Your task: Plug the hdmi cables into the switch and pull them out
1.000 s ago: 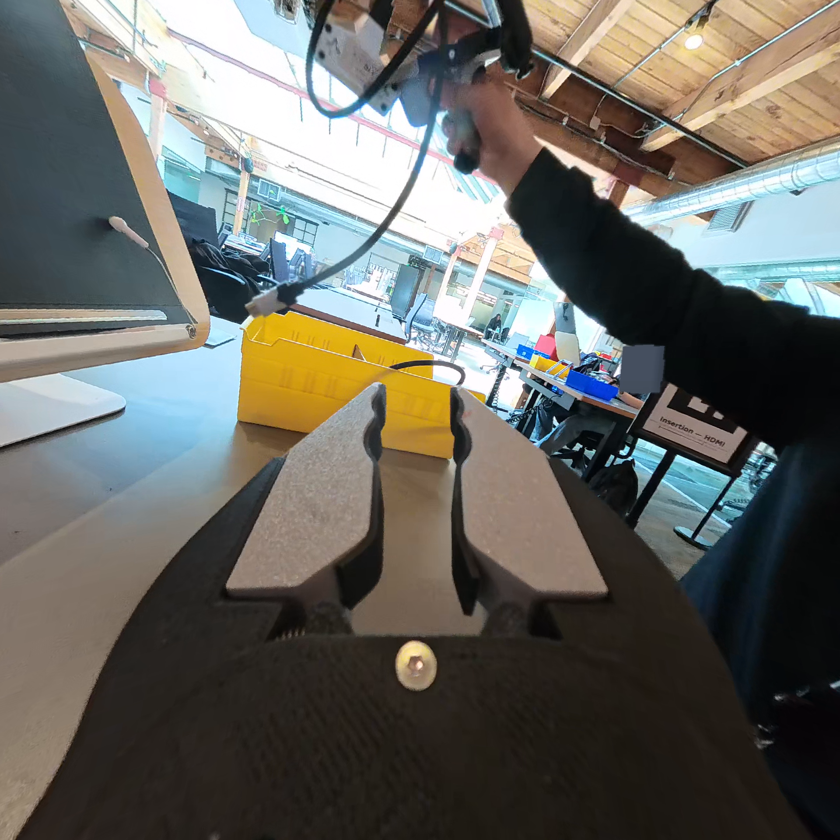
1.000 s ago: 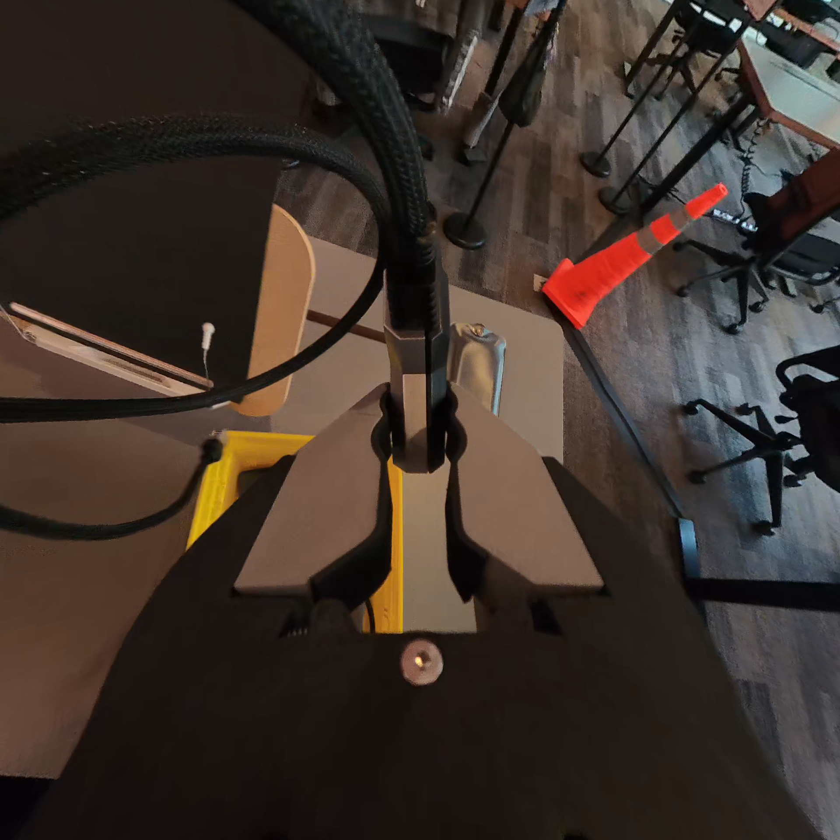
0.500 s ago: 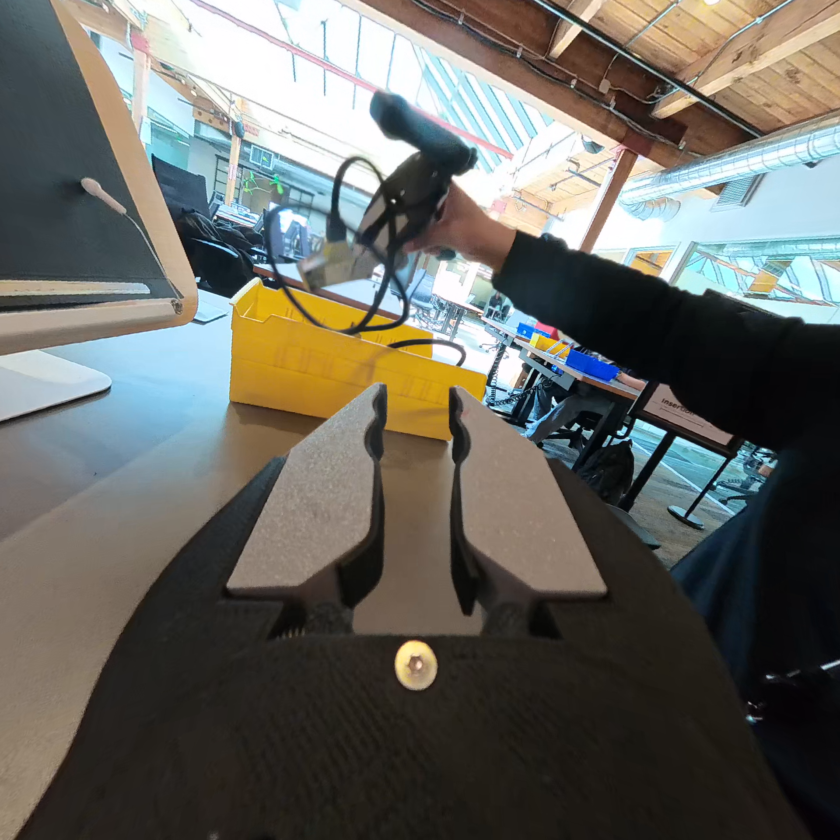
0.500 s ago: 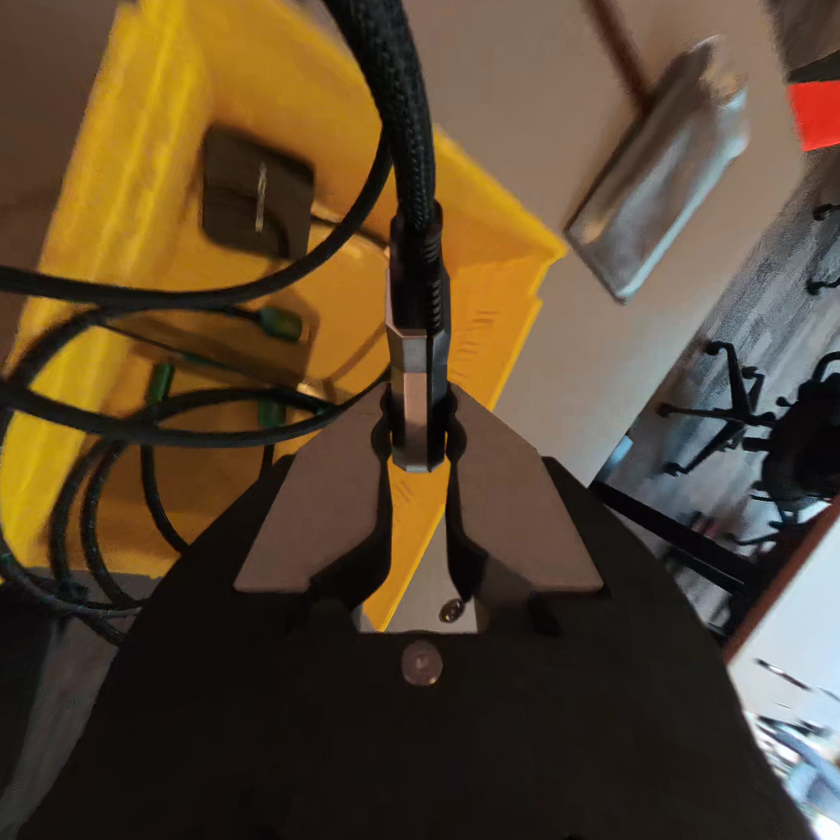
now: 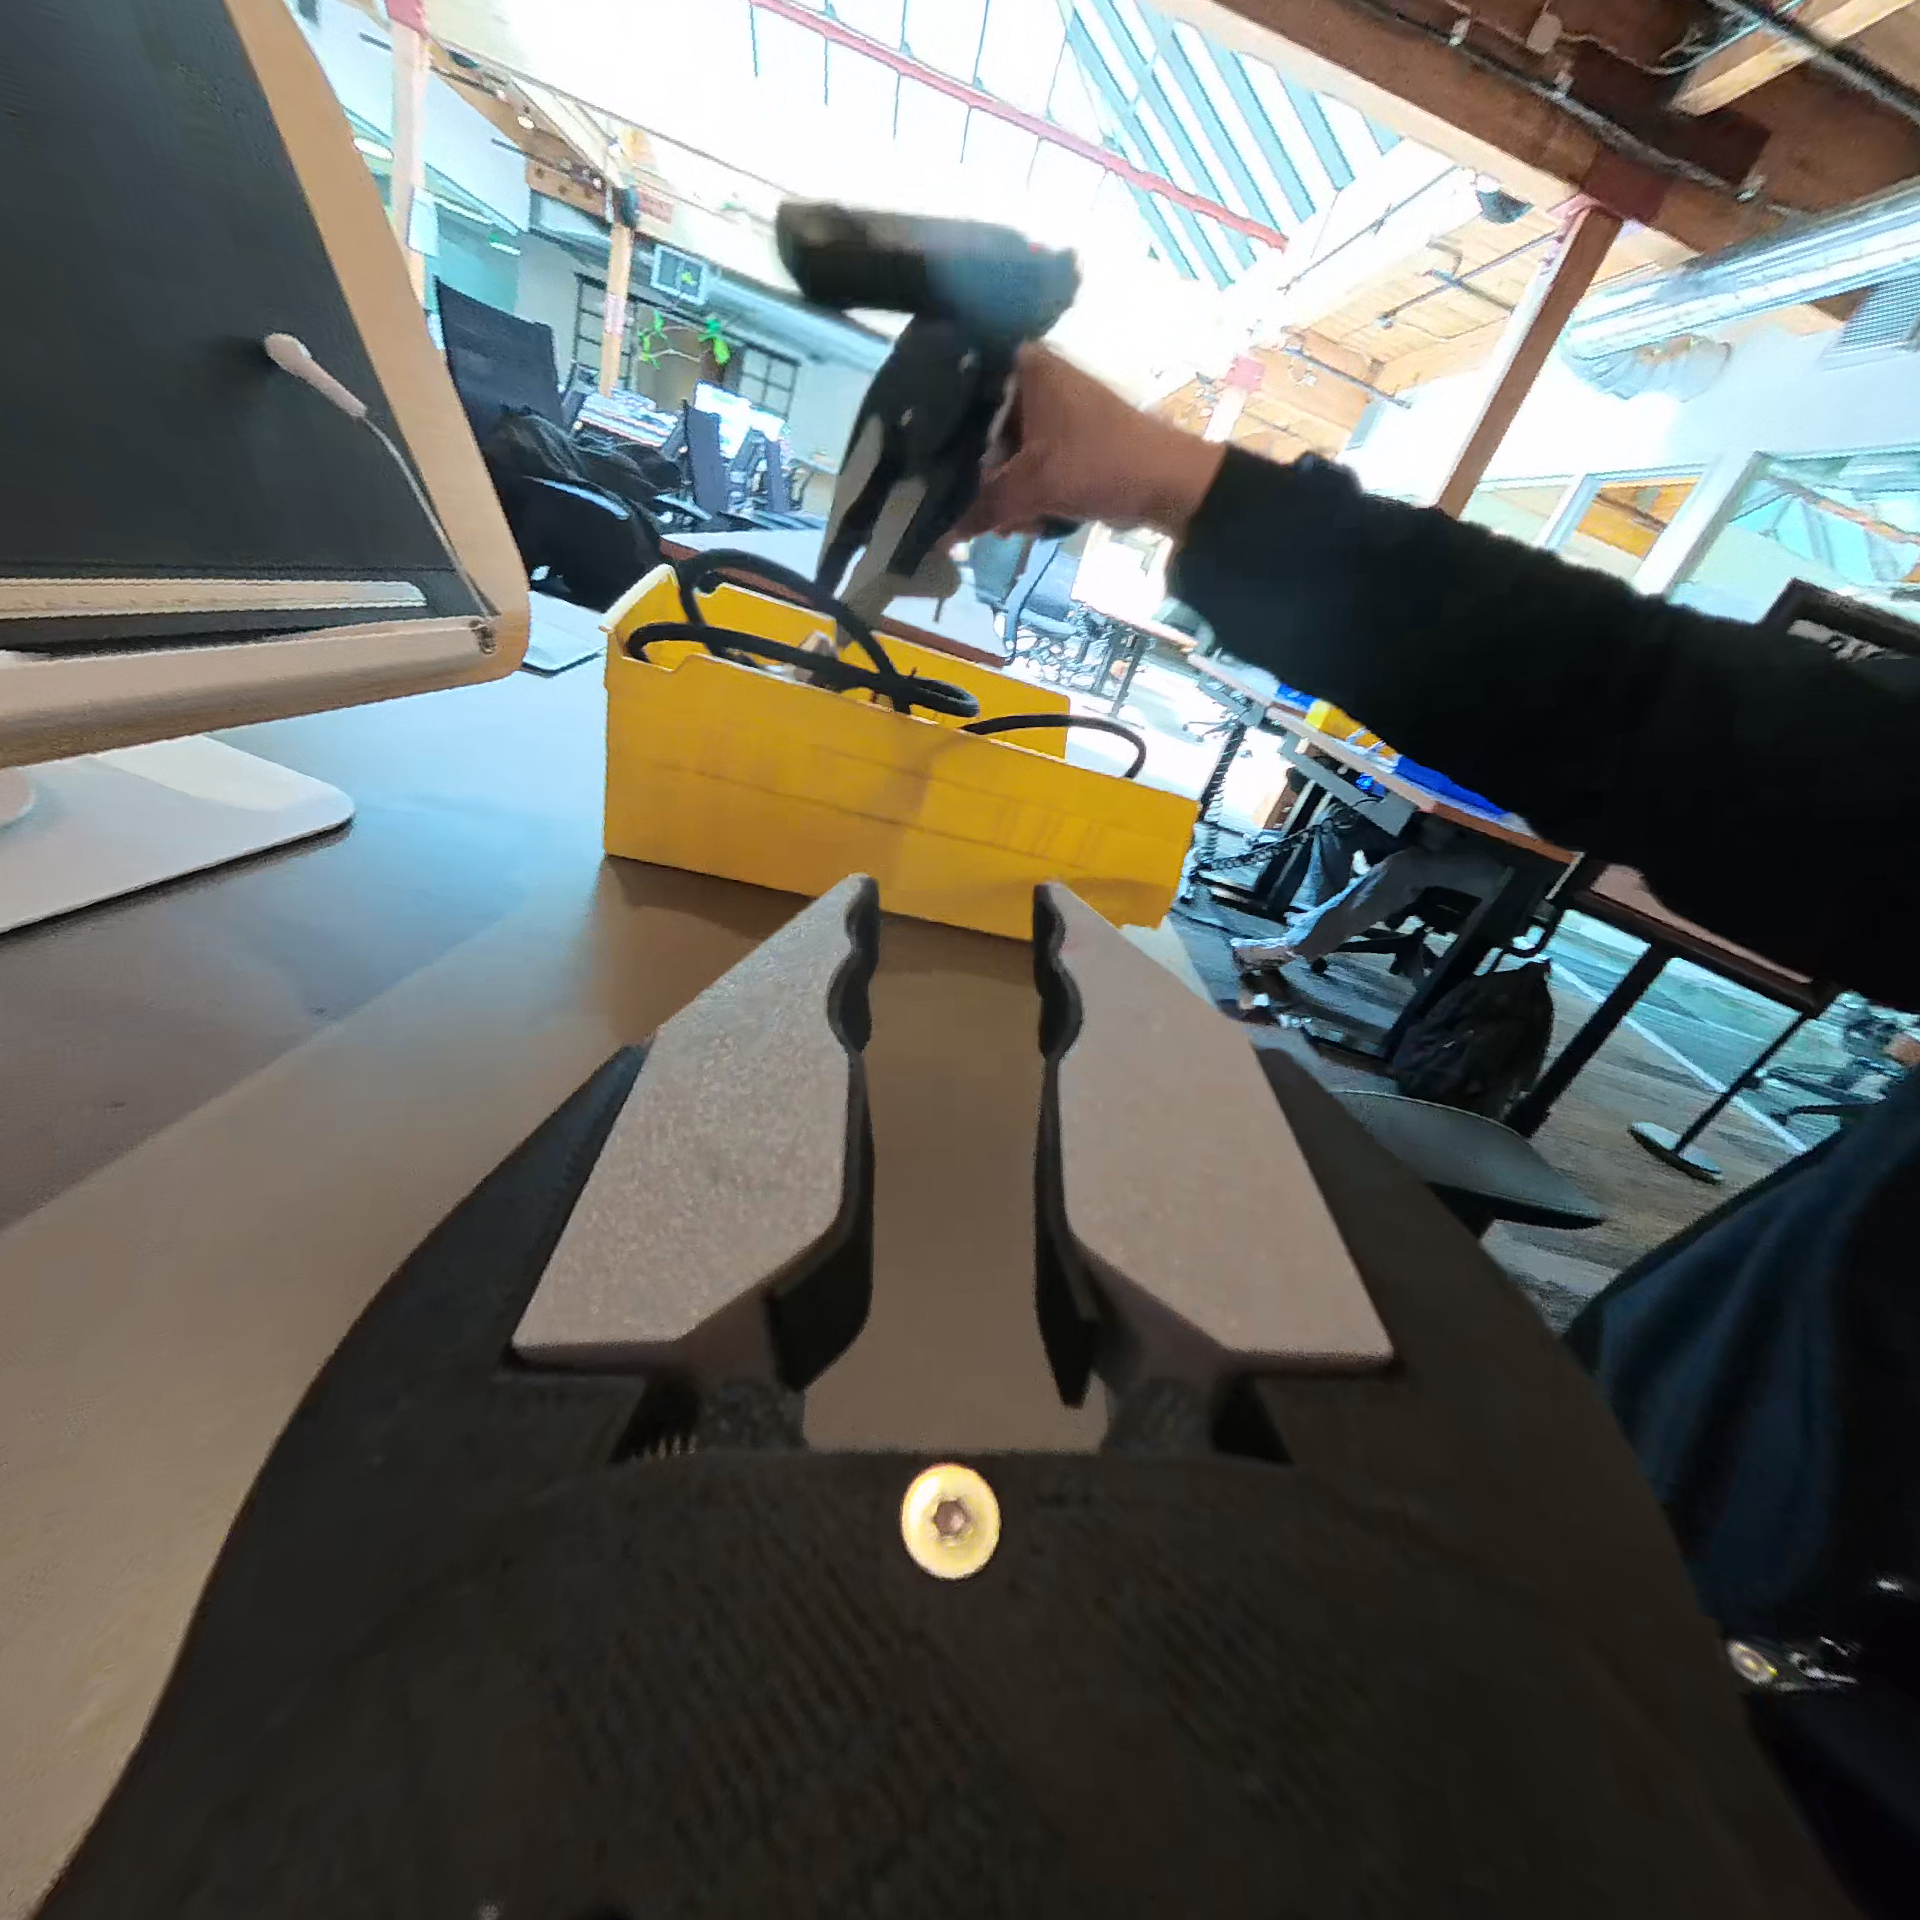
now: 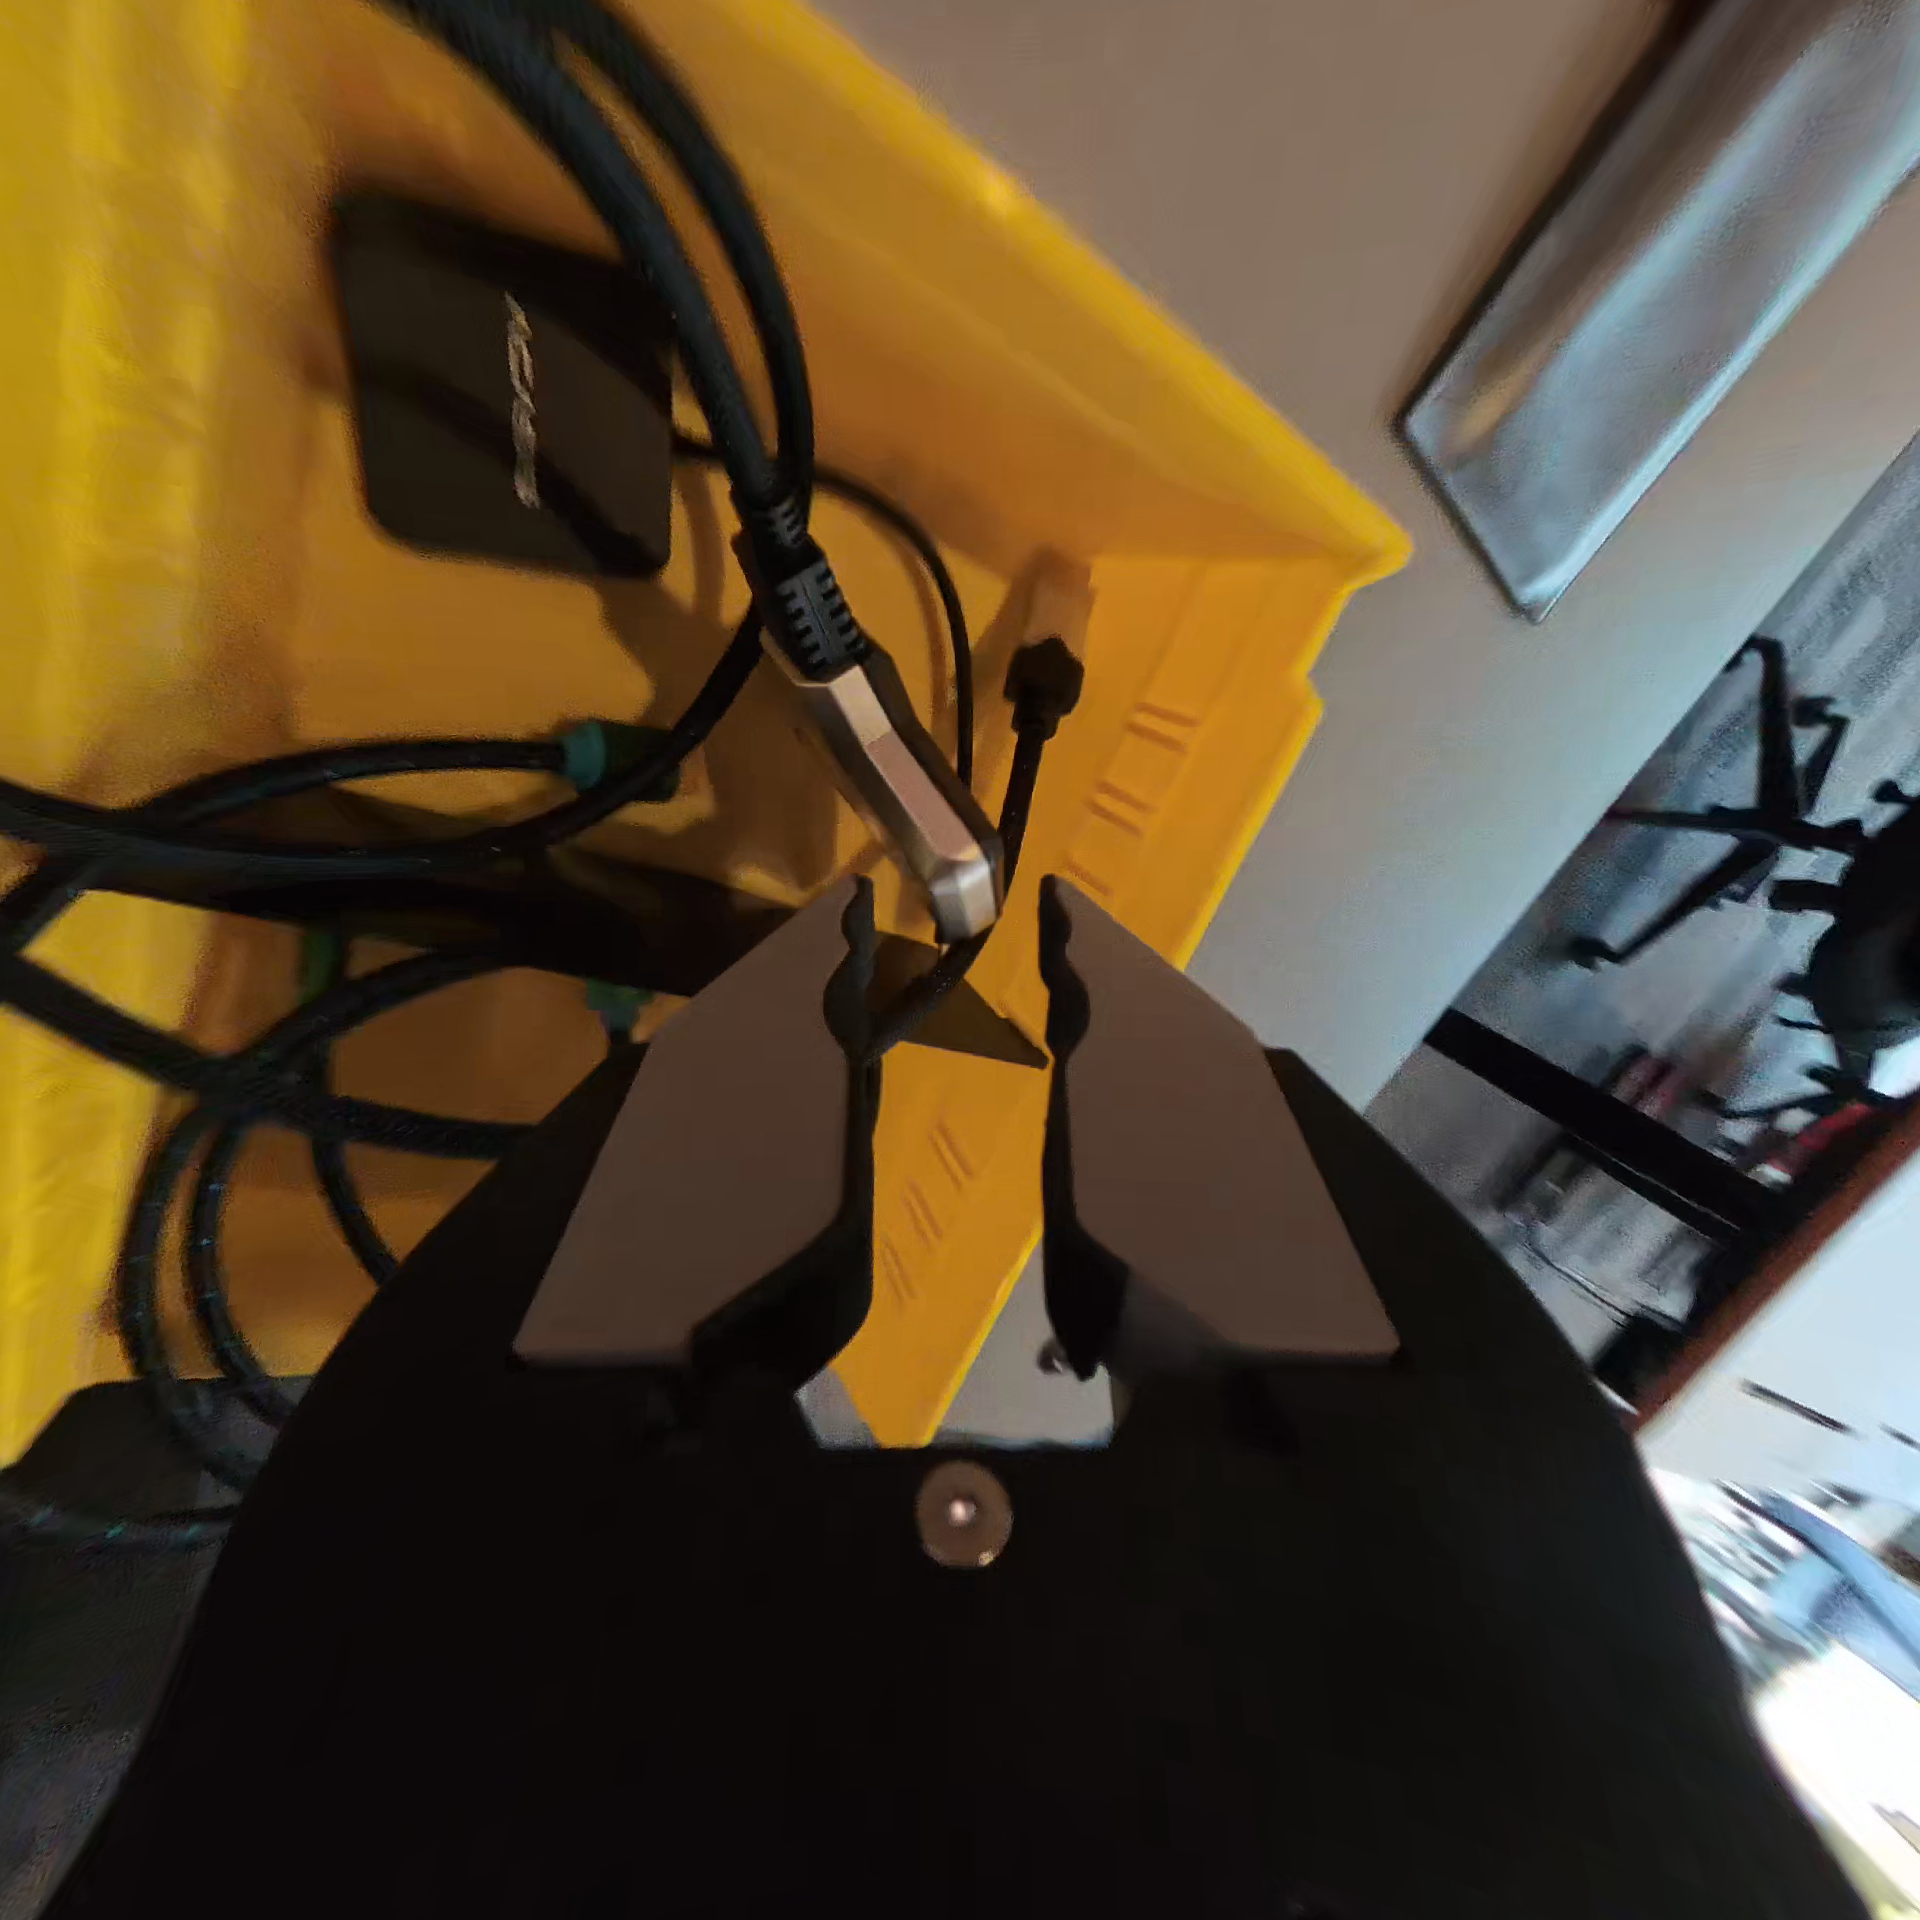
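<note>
The right gripper hangs over the yellow bin, jaws parted and empty, the silver plug loose just past its tips among black cables beside a flat black box; the left gripper rests apart, low over the table, jaws parted and empty.

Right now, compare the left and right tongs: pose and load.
Left tongs sit low over the table, short of the yellow bin; right tongs point down into it. Nothing is near the left tongs; a silver HDMI plug is just off the right tongs' tips. Both are open, gripping nothing.
</note>
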